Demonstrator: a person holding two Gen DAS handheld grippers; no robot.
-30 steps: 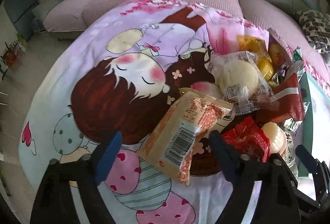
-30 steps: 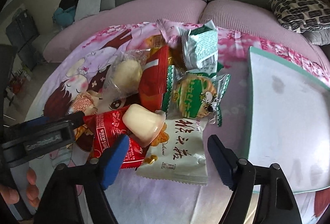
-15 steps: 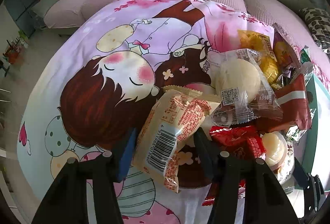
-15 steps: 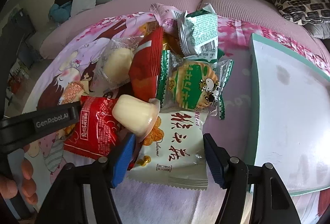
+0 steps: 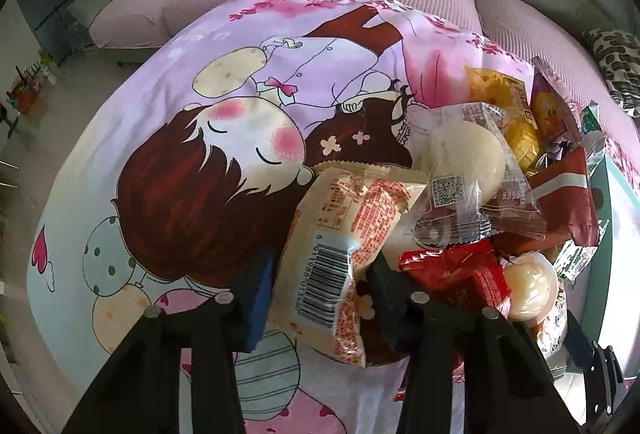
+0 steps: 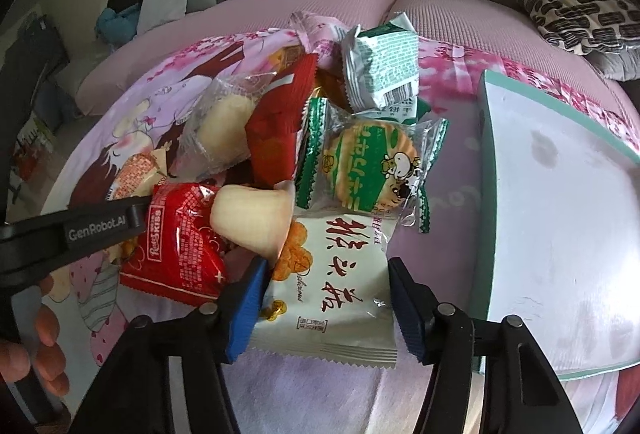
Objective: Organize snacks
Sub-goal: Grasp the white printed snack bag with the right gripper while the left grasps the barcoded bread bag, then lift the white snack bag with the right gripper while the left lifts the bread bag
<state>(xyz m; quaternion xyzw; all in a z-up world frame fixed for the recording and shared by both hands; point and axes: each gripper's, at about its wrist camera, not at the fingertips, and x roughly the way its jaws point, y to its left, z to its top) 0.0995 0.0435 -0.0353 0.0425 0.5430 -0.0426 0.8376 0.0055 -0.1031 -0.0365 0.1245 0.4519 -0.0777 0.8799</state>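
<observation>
Snacks: cream-and-orange barcoded packet point(image 5: 344, 254) on the cartoon blanket point(image 5: 180, 162), left gripper point(image 5: 320, 298) just closed onto it. Right gripper point(image 6: 326, 302) narrowing around white red-lettered packet point(image 6: 332, 286), pads not yet pressing.

I get soft daylight in both views, no hard shadows. Heavy fisheye bend with black vignette at the corners. Glare washes out the white teal-rimmed tray point(image 6: 560, 194) and flares off the clear plastic bun wrapper point(image 5: 472, 170). Centre sharp; gripper bodies at bottom dark, underexposed.
</observation>
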